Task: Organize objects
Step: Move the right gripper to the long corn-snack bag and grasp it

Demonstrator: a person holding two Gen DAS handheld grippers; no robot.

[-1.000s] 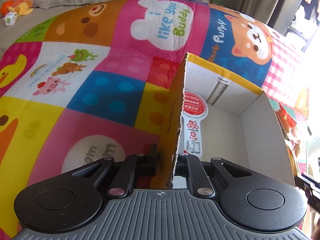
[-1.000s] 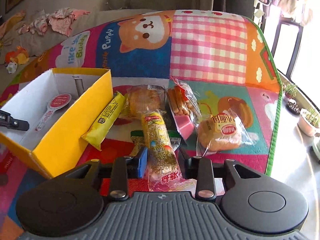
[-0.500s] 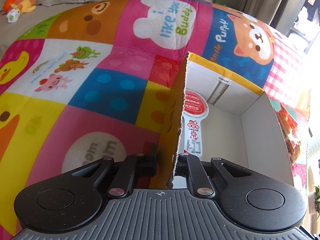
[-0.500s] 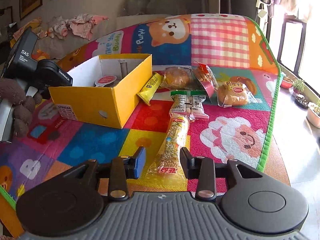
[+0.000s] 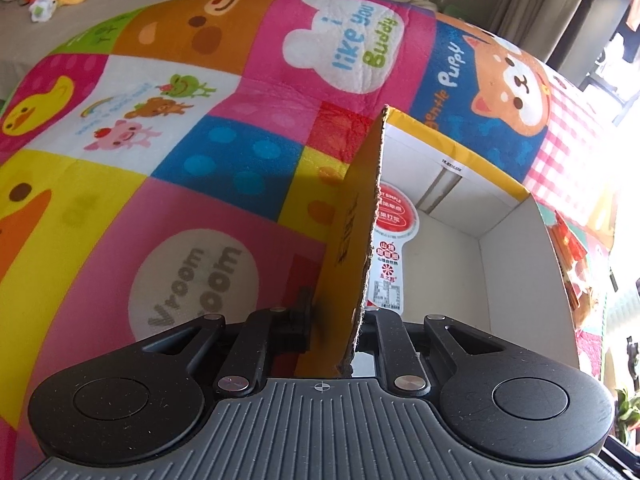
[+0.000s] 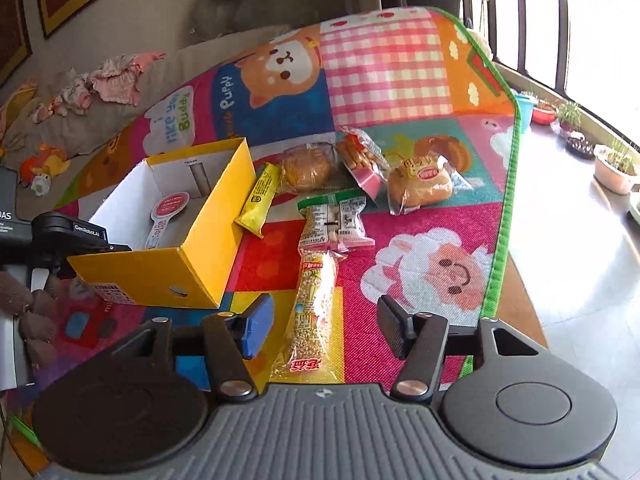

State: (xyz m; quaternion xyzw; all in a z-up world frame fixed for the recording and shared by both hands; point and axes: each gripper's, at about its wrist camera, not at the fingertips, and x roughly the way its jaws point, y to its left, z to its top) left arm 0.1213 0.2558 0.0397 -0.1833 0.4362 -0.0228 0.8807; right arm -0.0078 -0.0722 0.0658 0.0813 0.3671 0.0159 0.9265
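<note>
Currently, my left tool (image 5: pixel 338 320) was clamped on the near wall of the yellow cardboard box (image 6: pixel 208 236), one finger outside the wall and one inside. The box stood open-topped on the play mat (image 6: pixel 420 264), its white interior holding a flat red-and-white label card (image 5: pixel 390 240) on the floor of the box. From the right wrist view I could see the left tool at the box's near left corner, with a brown-gloved hand (image 6: pixel 28 312) below it.

My right tool (image 6: pixel 324 326) had its jaws opening, the blue pad and the black pad standing clear on either side of a long clear packet of puffed grain (image 6: pixel 314 312). The pads did not press on it; the packet lay flat on the mat between them, pointing away from the camera.

Beyond that packet lay a green-topped snack pack (image 6: pixel 334 220), touching its far end. A yellow stick pack (image 6: pixel 260 200) leaned against the right wall of the box. Further back lay a round wrapped bun (image 6: pixel 308 168), a pink-based bag of biscuit sticks (image 6: pixel 362 160) and a wrapped bread roll (image 6: pixel 420 186), close together in a row.
</note>
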